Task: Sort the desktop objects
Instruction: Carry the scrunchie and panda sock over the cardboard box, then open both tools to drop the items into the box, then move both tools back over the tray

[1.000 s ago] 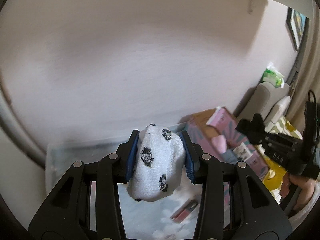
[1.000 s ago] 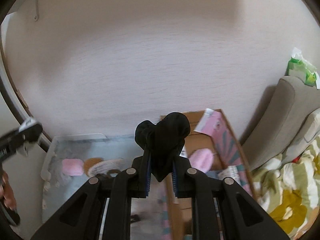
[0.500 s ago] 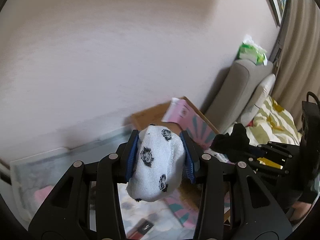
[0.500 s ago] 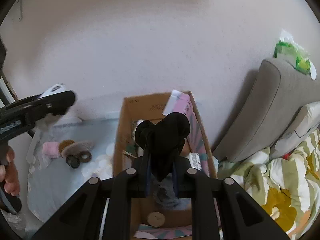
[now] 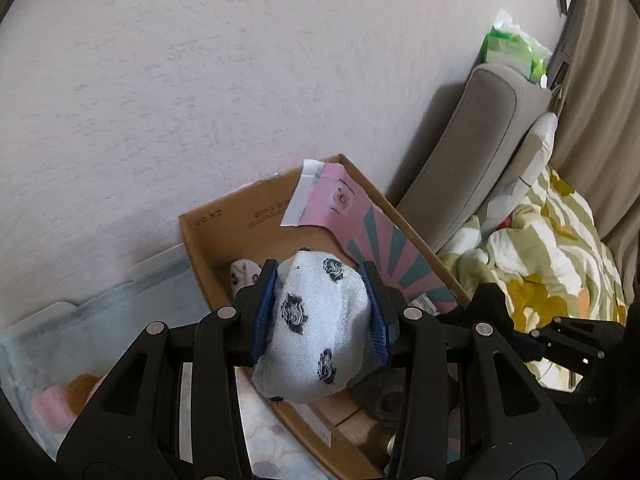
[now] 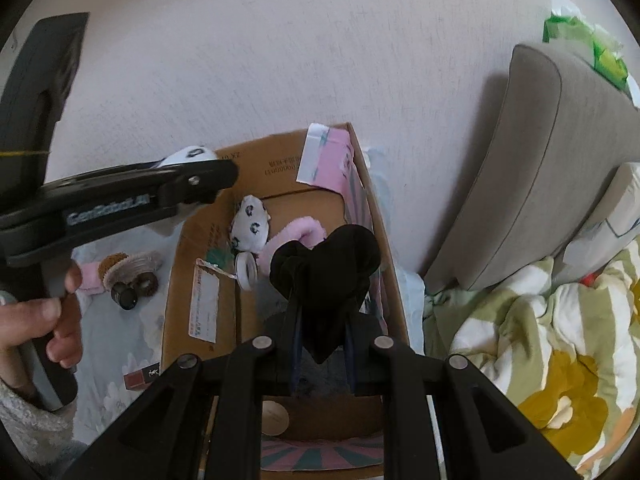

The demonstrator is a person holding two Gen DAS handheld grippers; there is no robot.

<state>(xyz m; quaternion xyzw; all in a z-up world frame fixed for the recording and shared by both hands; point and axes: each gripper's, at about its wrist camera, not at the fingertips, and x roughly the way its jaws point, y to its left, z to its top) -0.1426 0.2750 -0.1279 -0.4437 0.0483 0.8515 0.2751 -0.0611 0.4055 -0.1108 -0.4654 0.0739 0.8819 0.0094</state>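
Two white socks (image 6: 250, 227), one black sock (image 6: 326, 276), one box (image 6: 208, 292)

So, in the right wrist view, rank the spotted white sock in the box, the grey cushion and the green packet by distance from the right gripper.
1. Spotted white sock, inside the cardboard box, left of the right gripper.
2. Grey cushion, against the wall, right.
3. Green packet, atop the cushion, far right.

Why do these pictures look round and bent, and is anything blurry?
Left wrist view: fisheye lens, dark corners; the sofa back curves, the spotted white sock in the left tool is sharp. Right wrist view: same bending; the black sock stays crisp, soft daylight, no glare.
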